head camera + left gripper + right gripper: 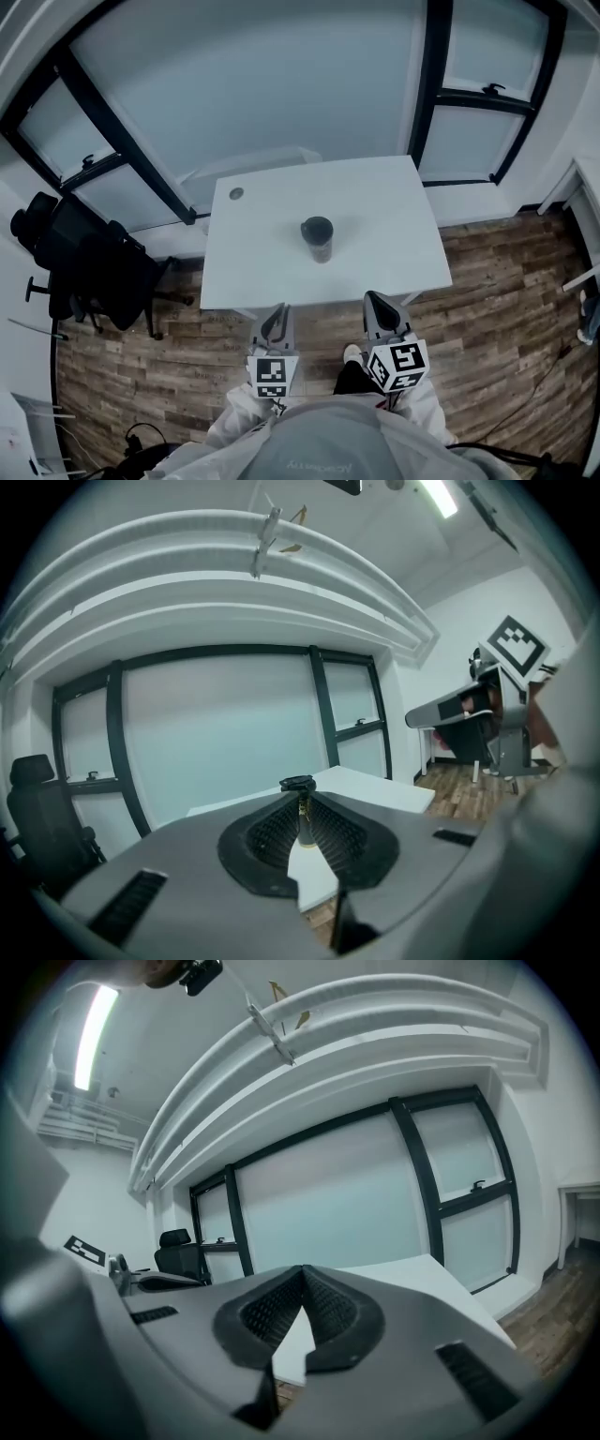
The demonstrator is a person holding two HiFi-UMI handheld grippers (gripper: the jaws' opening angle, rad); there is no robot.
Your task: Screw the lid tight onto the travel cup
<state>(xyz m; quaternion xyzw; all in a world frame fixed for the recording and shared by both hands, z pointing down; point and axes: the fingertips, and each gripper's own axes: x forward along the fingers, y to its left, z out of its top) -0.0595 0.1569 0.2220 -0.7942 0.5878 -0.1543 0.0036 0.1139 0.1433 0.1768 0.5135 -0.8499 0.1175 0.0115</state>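
At frame centre: travel cup [318, 240] upright on white table [253, 258], lid [317, 227] on top. Lower frame: left gripper [277, 311], right gripper [374, 300] near table edge, jaws closed, empty.

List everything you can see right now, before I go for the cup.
table: one, white, in front of the windows
cup: one, dark, upright near the table's middle
lid: one, dark, on top of the cup
round cap: one, grey, table's far left corner
office chair: one, black, left of the table
windows: several panes, black frames, behind the table
floor: wood planks, around the table
left gripper: one, grey, shut, empty, short of the table's near edge
right gripper: one, grey, shut, empty, alongside the left
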